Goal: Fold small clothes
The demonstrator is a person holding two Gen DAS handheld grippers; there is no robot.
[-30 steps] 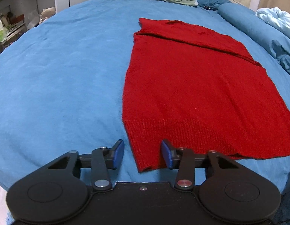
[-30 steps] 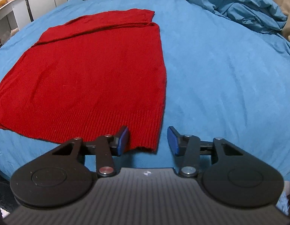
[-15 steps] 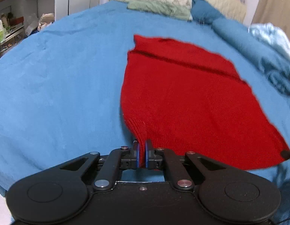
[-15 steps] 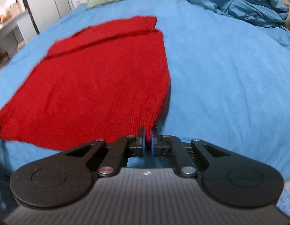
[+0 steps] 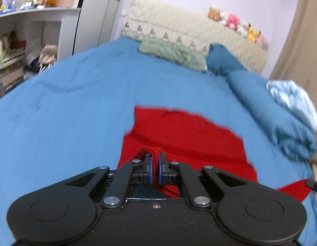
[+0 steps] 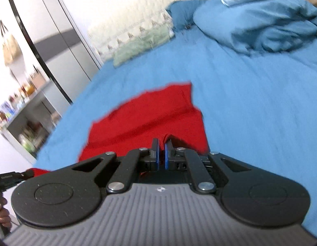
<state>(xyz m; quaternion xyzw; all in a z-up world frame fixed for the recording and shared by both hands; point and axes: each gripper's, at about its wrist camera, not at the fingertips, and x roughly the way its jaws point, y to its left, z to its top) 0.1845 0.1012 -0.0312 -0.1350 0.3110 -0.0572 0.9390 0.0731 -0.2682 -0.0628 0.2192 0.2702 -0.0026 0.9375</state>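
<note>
My left tool (image 5: 154, 164) is clamped on one hem corner of the red sweater (image 5: 185, 135), a bunch of knit pinched between its blue pads and raised off the blue bed (image 5: 66, 112). The rest of the sweater lies on the bed ahead of me. My right tool (image 6: 161, 155) is clamped on the other hem corner in the same way, red fabric caught between its pads. A rolled blue duvet (image 6: 256, 22) sits far right.

The sweater's (image 5: 185, 135) near hem disappears behind both gripper bodies. Shelf clutter (image 6: 18, 102) smears into blur in the right view, and the plush toys (image 5: 238, 23) are too small to identify.
</note>
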